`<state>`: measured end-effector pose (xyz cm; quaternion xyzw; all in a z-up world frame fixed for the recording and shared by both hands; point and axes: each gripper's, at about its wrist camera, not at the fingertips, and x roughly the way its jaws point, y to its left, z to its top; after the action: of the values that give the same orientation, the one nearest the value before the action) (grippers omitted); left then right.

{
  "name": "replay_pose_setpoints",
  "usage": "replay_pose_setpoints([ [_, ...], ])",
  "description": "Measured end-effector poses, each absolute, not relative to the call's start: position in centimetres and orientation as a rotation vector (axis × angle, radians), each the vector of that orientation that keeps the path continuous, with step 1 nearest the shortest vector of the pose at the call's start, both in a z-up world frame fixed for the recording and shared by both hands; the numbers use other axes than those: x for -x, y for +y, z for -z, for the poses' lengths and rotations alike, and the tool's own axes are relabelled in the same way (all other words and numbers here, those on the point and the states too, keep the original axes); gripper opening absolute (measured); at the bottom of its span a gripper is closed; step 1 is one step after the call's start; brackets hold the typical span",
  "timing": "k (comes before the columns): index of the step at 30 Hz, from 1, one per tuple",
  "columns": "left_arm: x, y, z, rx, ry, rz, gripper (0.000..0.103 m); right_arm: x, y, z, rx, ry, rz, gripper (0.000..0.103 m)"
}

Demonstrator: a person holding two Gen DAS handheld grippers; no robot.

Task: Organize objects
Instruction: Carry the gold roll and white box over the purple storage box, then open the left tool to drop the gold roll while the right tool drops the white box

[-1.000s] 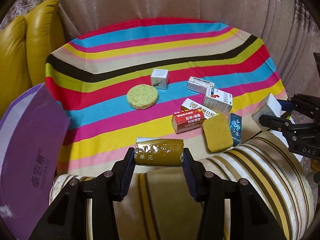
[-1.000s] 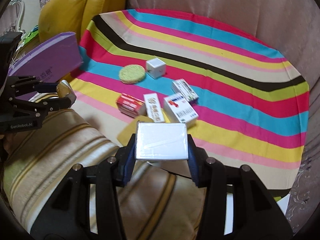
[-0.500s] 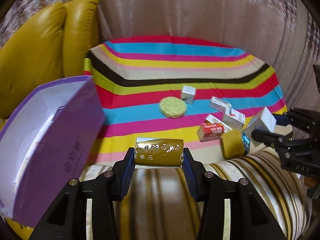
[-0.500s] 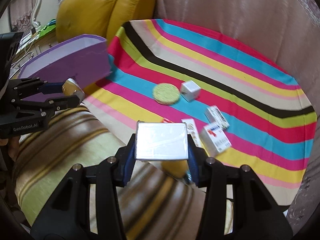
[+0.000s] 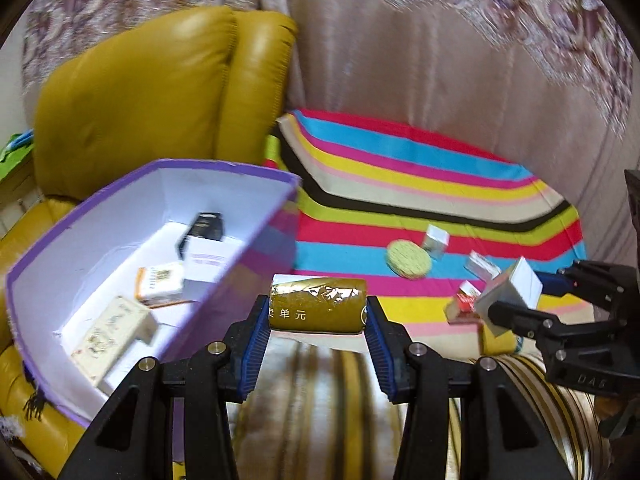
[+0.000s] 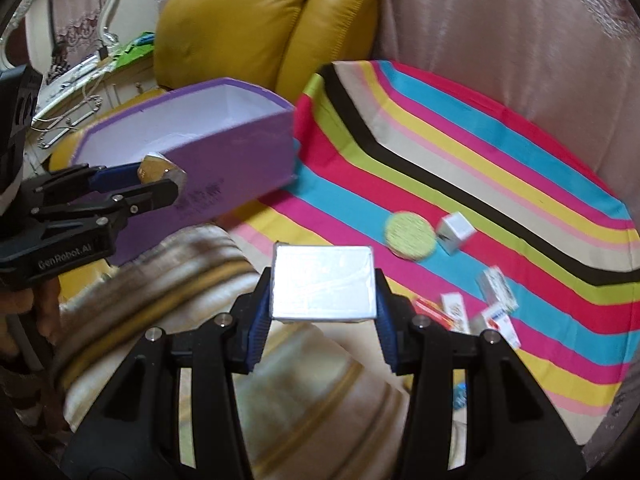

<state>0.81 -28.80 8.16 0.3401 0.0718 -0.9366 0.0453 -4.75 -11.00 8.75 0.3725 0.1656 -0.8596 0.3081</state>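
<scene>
Purple box (image 5: pixel 224 292), white inside and open at the top, sits on the yellow leather sofa (image 5: pixel 132 92) at the left edge of the striped cloth (image 5: pixel 400 184), and several small cartons (image 5: pixel 116 328) already lie on its floor, blurred so their print cannot be read. A striped cushion (image 6: pixel 320 392) fills the near foreground of both views, smeared by motion, and stands between the grippers and the cloth's near edge. The left gripper (image 5: pixel 318 312) has its jaws closed on a gold foil-wrapped pack (image 5: pixel 318 304), held level just beside the box's near wall. The right gripper (image 6: pixel 323 286) has its jaws closed on a white wrapped box (image 6: pixel 323 282), above the cushion and apart from the purple box. Further out on the cloth lie a round green-yellow sponge (image 6: pixel 410 236), a small white cube carton (image 6: pixel 456 232) just beside it, and a cluster of medicine cartons (image 6: pixel 496 292) toward the near right edge, partly hidden by the right gripper's arm.
</scene>
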Motion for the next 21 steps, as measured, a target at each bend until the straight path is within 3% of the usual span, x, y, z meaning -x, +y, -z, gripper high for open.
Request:
replay_pose_setpoints([
  [8,-3.0,-33.5,-10.2,-0.835,0.313,2.782,0.047,5.3,-17.4,-11.3,-0.886,0.344,2.22,0.05],
  [21,-4.6,-41.6,-9.6,-0.746,0.442,2.592,0.047,5.7,-27.1,-11.1,-0.834,0.335,2.087,0.05],
])
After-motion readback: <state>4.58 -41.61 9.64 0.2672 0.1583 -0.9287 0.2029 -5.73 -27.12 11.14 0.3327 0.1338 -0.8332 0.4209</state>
